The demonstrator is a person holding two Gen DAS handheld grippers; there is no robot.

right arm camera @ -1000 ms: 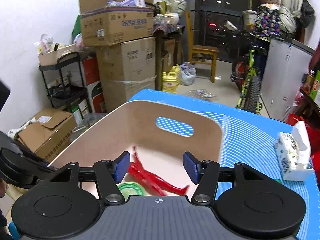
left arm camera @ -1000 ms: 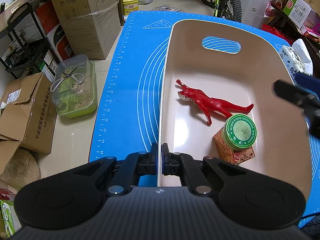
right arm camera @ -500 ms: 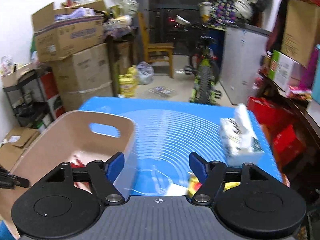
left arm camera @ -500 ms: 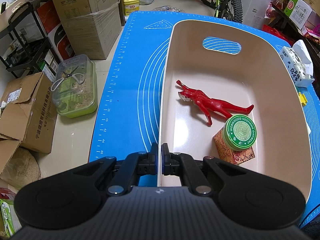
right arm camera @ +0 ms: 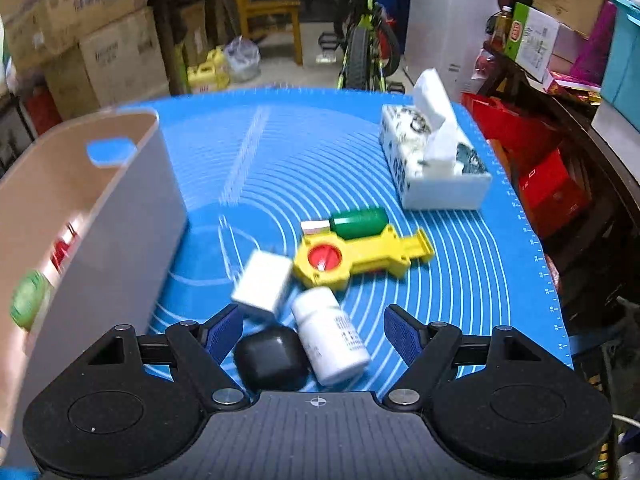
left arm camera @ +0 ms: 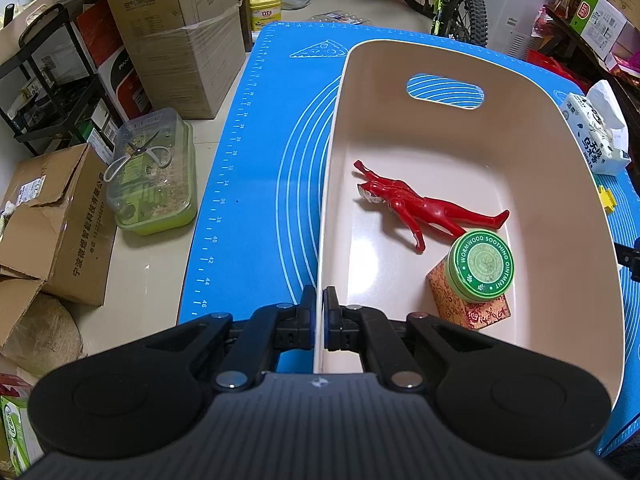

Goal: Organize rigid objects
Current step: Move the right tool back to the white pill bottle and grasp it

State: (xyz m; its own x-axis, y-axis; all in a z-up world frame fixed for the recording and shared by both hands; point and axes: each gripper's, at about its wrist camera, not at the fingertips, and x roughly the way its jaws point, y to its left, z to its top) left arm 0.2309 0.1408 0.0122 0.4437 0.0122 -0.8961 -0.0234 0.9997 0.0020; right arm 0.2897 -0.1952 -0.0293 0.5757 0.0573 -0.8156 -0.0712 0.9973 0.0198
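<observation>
**Next pick: loose items beside bin**

Left gripper (left arm camera: 319,322) is pinching the bin (left arm camera: 532,128) rim, steadying it. Right gripper (right arm camera: 313,334) is opening, nothing clamped, hovering over black case (right arm camera: 270,358) and white bottle (right arm camera: 330,334). Straddle one item only; yellow toy (right arm camera: 360,262) is lying beyond.

Both the left gripper (left arm camera: 319,318) and the right gripper (right arm camera: 314,334) fill the lower frame with a ribbed dark-grey body, two black round-ended arms with silver screws, a small white crosshair mark, and blue-padded fingers (right arm camera: 224,332).
</observation>
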